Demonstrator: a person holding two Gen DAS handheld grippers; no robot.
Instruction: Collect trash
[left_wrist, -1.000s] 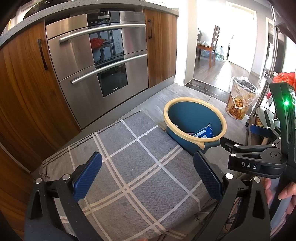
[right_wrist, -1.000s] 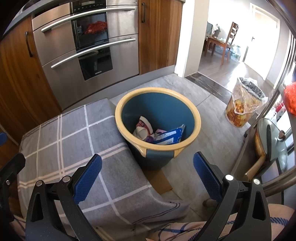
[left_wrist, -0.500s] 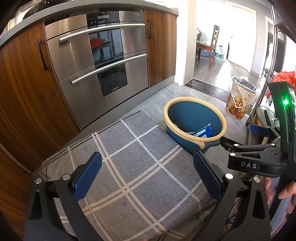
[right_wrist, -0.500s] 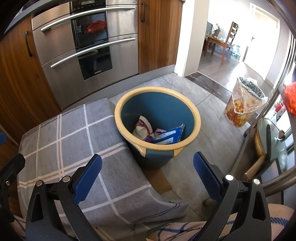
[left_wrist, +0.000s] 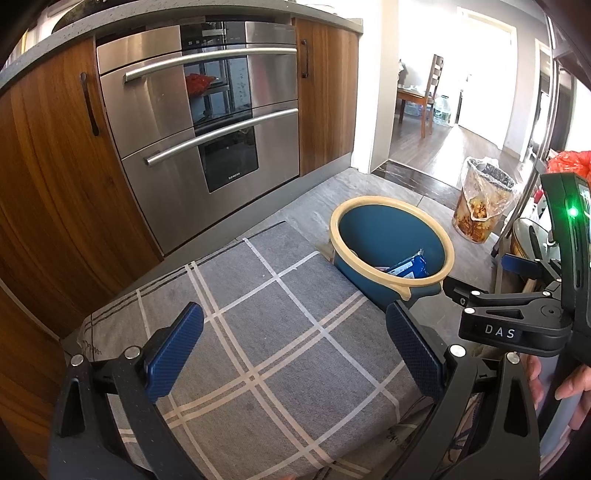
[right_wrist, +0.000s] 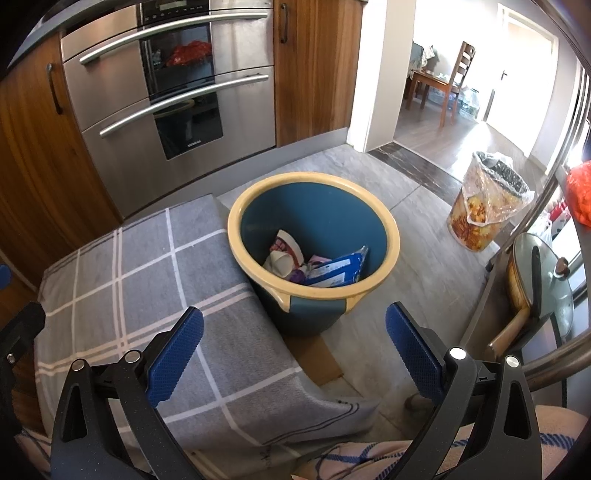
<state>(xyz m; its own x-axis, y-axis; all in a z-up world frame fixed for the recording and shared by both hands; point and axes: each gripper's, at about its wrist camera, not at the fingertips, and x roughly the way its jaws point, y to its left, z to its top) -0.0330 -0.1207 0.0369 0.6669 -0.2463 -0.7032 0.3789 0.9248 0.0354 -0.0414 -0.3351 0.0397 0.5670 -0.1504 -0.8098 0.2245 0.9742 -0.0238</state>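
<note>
Both claws, left claw (left_wrist: 293, 354) & right claw (right_wrist: 293, 354), gape wide w/ nothing held above a grey checked cloth (right_wrist: 147, 280); trash wrappers (right_wrist: 317, 267) already sit in the blue bin (right_wrist: 373, 210) beside it, so reaching in could tip it.

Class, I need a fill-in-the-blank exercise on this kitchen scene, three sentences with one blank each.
1. The blue bucket has a ____ rim.
2. The blue wrapper lies ____ the bucket.
3. Both the left gripper and right gripper are ____, holding nothing.

Missing words: yellow; inside; open
</note>
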